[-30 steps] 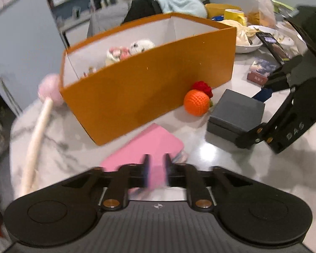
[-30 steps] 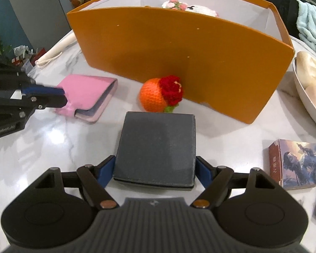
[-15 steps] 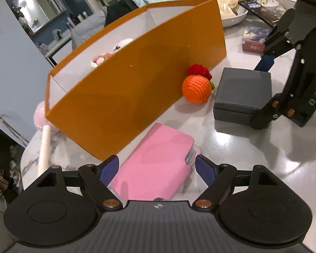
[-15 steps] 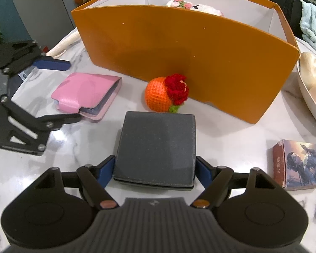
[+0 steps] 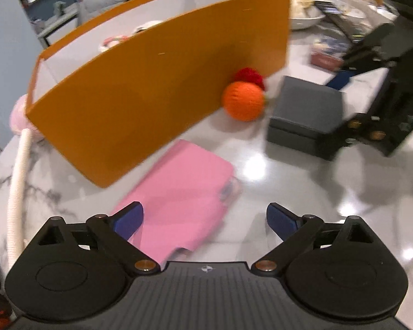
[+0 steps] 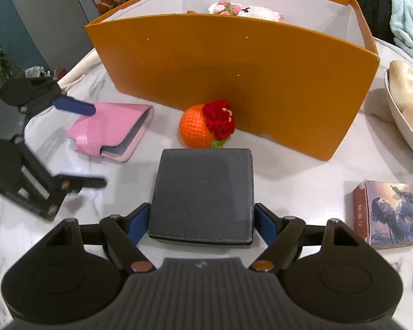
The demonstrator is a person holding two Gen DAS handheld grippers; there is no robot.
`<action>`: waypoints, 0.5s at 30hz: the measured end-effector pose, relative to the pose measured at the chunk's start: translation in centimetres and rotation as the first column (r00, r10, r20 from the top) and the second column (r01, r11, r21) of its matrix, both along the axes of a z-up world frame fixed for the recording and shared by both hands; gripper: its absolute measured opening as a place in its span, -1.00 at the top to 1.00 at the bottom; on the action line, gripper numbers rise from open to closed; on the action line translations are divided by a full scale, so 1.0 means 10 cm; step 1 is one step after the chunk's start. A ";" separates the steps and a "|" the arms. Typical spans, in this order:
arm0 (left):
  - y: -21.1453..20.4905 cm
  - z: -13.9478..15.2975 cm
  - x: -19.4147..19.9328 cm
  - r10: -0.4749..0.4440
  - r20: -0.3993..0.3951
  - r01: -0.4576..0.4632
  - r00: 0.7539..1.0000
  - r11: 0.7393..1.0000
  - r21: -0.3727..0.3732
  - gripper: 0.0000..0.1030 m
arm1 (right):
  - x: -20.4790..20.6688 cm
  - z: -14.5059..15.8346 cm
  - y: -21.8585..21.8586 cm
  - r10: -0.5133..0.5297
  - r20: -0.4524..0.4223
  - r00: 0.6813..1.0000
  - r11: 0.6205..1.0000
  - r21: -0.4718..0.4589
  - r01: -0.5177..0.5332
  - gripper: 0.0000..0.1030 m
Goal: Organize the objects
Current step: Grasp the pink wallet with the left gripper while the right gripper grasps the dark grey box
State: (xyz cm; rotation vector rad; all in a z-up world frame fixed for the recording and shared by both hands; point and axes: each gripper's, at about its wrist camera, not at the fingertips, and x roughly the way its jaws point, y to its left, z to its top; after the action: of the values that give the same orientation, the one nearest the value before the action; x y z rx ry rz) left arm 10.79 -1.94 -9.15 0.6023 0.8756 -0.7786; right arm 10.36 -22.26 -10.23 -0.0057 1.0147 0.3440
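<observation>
A pink wallet [image 5: 179,192] lies flat on the marble table in front of the orange box [image 5: 157,88]; it also shows in the right wrist view [image 6: 110,132]. My left gripper [image 5: 205,220] is open, its fingers on either side of the wallet's near end. My right gripper [image 6: 201,224] has its pads against both sides of a dark grey box [image 6: 203,192], which rests on the table and also shows in the left wrist view [image 5: 305,112]. A crocheted orange with a red flower [image 6: 205,128] sits between the grey box and the orange box [image 6: 234,82].
Plush toys [image 6: 245,11] lie inside the orange box. A small picture box [image 6: 389,217] is at the right, a white bowl of buns [image 6: 407,101] beyond it. A pink-headed stick [image 5: 19,165] lies at the table's left edge.
My left gripper has let go of the pink wallet and opened wide, then drawn back a little. The right gripper stays around the grey box.
</observation>
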 end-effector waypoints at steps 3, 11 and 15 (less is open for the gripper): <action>0.00 0.07 -0.09 -0.042 -0.081 0.038 0.996 0.998 -0.054 -1.00 | 0.00 -0.01 0.03 0.006 0.000 1.000 1.000 -0.005 -0.006 -0.56; 0.18 0.24 -0.10 0.016 0.065 -0.010 0.998 0.997 -0.082 -0.86 | -0.01 -0.02 0.11 0.007 -0.009 1.000 1.000 -0.011 -0.007 -0.56; 0.13 0.14 -0.03 -0.018 0.003 0.018 1.000 0.997 -0.080 -0.86 | -0.01 -0.03 0.12 0.016 -0.004 1.000 1.000 -0.014 -0.016 -0.57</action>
State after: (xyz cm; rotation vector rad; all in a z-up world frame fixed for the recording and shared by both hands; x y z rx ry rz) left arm 10.52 -0.61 -7.78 0.5408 0.8340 -0.8256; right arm 10.21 -21.04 -10.49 -0.0260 1.0218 0.3516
